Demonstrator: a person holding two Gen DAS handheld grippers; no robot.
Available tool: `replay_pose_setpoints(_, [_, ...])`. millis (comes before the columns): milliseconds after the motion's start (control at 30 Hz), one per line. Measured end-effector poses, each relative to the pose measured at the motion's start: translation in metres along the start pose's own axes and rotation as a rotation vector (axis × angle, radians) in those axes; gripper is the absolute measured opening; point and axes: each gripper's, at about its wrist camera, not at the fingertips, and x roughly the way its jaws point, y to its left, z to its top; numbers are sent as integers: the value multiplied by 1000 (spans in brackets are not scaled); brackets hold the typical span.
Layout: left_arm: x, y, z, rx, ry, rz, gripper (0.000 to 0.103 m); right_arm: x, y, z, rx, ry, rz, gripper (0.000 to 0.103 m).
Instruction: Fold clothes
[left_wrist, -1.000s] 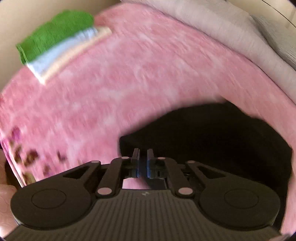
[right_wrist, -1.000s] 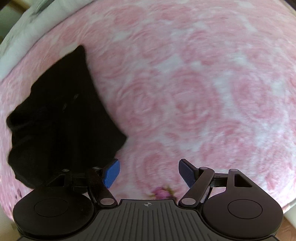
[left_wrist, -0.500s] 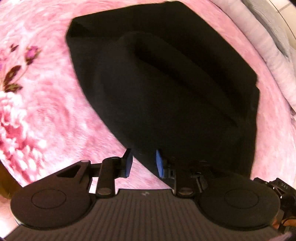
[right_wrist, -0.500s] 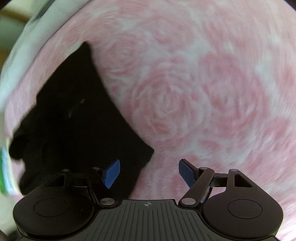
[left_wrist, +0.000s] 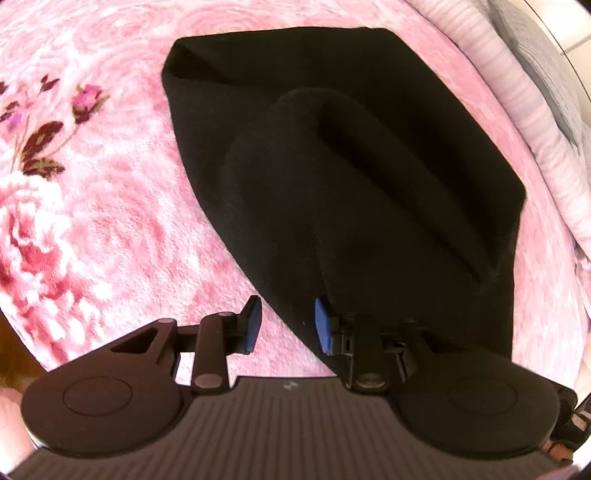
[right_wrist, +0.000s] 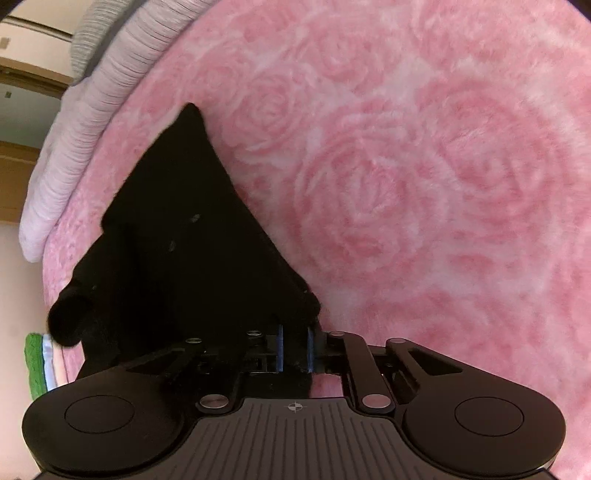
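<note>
A black garment (left_wrist: 351, 166) lies bunched on a pink rose-patterned blanket (left_wrist: 92, 221). My left gripper (left_wrist: 286, 325) is open, its jaws astride the garment's near edge, with the right finger against the cloth. In the right wrist view the same garment (right_wrist: 177, 251) spreads to the left. My right gripper (right_wrist: 294, 349) is shut on the garment's near corner, black cloth pinched between the blue pads.
A folded stack of green, white and cream cloths (right_wrist: 40, 365) sits at the far left edge. A pale ribbed blanket or pillow (right_wrist: 92, 110) borders the pink blanket, also in the left wrist view (left_wrist: 535, 110). Dark flower prints (left_wrist: 37, 140) mark the blanket.
My right gripper has closed on the garment's corner; it was open before. My left gripper swung over the garment and opened wider.
</note>
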Motion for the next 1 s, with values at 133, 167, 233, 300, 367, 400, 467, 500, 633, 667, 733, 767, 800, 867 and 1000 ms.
replay_pose_setpoints(133, [-7, 0, -8, 60, 22, -35, 26, -28, -4, -44, 18, 49, -26, 9])
replay_pose_setpoints(167, [-9, 1, -12, 79, 30, -38, 26, -33, -5, -62, 31, 92, -31, 9])
replay_pose_setpoints(233, [-16, 3, -23, 113, 40, -37, 26, -39, -8, -98, 58, 212, -23, 9])
replay_pose_setpoints(300, [-24, 6, -36, 142, 41, -30, 26, -40, -11, -132, 87, 367, 12, 10])
replay_pose_setpoints(367, [-31, 13, -55, 131, 34, -16, 26, -40, -15, -134, 71, 436, 13, 11])
replay_pose_setpoints(400, [-34, 17, -65, 117, 30, -12, 26, -41, -16, -134, 62, 468, 13, 16])
replay_pose_setpoints(467, [-36, 23, -91, 68, 23, -3, 26, -48, -20, -117, -54, 447, -49, 27])
replay_pose_setpoints(500, [-36, 24, -105, 35, 16, 1, 26, -53, -23, -109, -107, 423, -77, 33])
replay_pose_setpoints(633, [-31, 19, -174, -136, -18, -24, 26, -78, -55, -76, -238, 397, -126, 36])
replay_pose_setpoints(667, [-28, 13, -193, -181, -15, -42, 26, -87, -65, -72, -269, 401, -136, 37])
replay_pose_setpoints(733, [-22, 1, -231, -271, -7, -80, 26, -97, -85, -61, -345, 400, -147, 37])
replay_pose_setpoints(767, [-19, -6, -250, -315, -3, -98, 26, -100, -90, -57, -380, 400, -159, 37])
replay_pose_setpoints(800, [-18, -11, -265, -357, 5, -115, 26, -103, -95, -54, -415, 399, -170, 37])
replay_pose_setpoints(867, [-19, -20, -300, -432, 13, -143, 26, -109, -98, -57, -491, 394, -195, 37])
replay_pose_setpoints(1000, [-25, -4, -309, -519, -29, -203, 27, -118, -103, -69, -604, 394, -206, 37])
